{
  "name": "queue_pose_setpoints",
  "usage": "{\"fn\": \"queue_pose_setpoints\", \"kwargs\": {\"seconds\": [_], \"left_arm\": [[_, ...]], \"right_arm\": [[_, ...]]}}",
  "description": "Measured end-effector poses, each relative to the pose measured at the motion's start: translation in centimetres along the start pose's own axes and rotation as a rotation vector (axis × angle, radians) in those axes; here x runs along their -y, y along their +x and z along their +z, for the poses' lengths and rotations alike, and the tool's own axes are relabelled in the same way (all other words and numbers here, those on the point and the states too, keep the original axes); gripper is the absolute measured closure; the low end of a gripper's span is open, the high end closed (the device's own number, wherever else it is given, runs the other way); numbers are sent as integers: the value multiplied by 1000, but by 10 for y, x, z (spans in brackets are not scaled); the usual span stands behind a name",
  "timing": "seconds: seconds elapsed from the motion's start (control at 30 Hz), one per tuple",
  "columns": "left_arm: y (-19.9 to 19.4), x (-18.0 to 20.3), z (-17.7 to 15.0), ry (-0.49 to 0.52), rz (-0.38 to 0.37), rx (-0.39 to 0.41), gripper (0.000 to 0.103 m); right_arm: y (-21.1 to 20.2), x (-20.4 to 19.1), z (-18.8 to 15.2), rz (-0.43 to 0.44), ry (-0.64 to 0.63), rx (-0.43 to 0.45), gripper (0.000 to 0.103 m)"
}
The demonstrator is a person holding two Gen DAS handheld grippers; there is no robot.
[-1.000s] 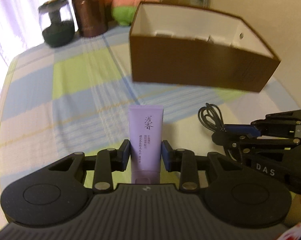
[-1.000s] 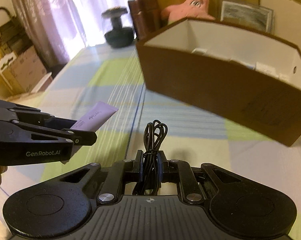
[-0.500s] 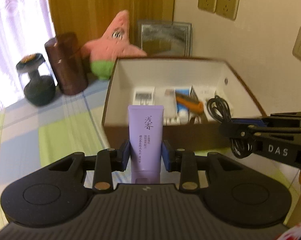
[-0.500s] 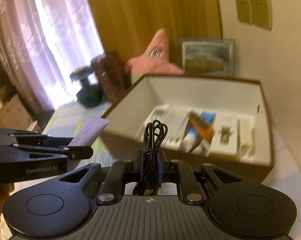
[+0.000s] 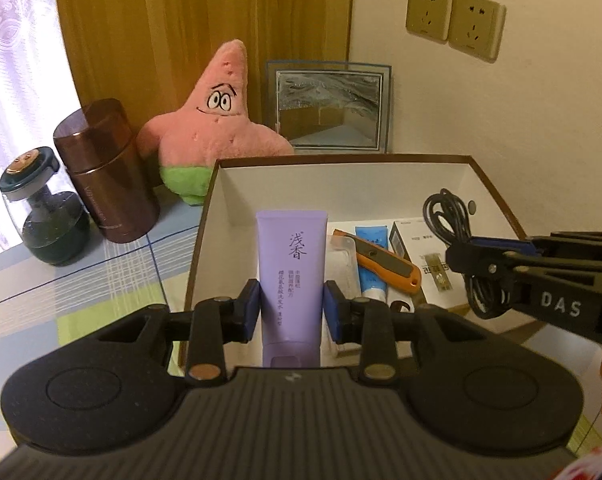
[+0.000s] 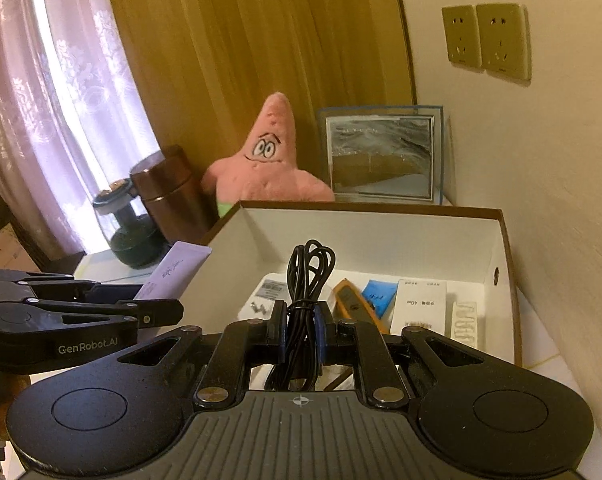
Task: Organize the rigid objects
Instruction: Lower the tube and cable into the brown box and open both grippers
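Observation:
My left gripper (image 5: 292,308) is shut on a lilac tube (image 5: 292,276) with dark lettering, held upright over the near wall of the brown box (image 5: 341,174). The same tube (image 6: 173,270) shows at the left of the right wrist view, clamped in the left gripper (image 6: 157,312). My right gripper (image 6: 299,332) is shut on a coiled black cable (image 6: 307,276), above the box's (image 6: 381,228) white inside. That cable (image 5: 453,232) and the right gripper (image 5: 461,258) appear at the right of the left wrist view.
Inside the box lie an orange utility knife (image 5: 385,260), a blue tube (image 5: 371,264) and white cartons (image 6: 419,308). Behind it stand a pink star plush (image 5: 217,128), a brown canister (image 5: 105,176), a dark jar (image 5: 45,220) and a framed picture (image 5: 329,108). Wall at right.
Both grippers rose and moved forward from the checked tablecloth toward the box, so its inside now shows below them. The tube and cable stayed clamped.

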State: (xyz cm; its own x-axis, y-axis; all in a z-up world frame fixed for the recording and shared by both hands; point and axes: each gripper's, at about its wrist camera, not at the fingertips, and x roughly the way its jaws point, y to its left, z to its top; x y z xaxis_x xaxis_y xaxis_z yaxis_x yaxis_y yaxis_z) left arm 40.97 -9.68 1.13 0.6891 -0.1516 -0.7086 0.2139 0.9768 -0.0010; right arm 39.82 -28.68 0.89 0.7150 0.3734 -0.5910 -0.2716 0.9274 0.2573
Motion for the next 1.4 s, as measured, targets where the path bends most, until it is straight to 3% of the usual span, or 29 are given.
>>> {"fn": "queue_pose_setpoints", "kwargs": {"seconds": [0.33, 0.73, 0.8, 0.93, 1.4], "left_arm": [[47, 1, 7, 13, -3, -62, 74], [81, -3, 3, 22, -11, -137, 74], [81, -3, 3, 26, -14, -131, 73], [77, -4, 6, 34, -17, -112, 60], [69, -14, 4, 15, 1, -108, 53]], "right_arm": [[50, 15, -2, -36, 22, -80, 93], [73, 26, -6, -46, 52, -127, 93], [73, 27, -7, -46, 58, -129, 93], [73, 30, -7, -44, 71, -134, 93], [75, 20, -8, -24, 54, -139, 93]]}}
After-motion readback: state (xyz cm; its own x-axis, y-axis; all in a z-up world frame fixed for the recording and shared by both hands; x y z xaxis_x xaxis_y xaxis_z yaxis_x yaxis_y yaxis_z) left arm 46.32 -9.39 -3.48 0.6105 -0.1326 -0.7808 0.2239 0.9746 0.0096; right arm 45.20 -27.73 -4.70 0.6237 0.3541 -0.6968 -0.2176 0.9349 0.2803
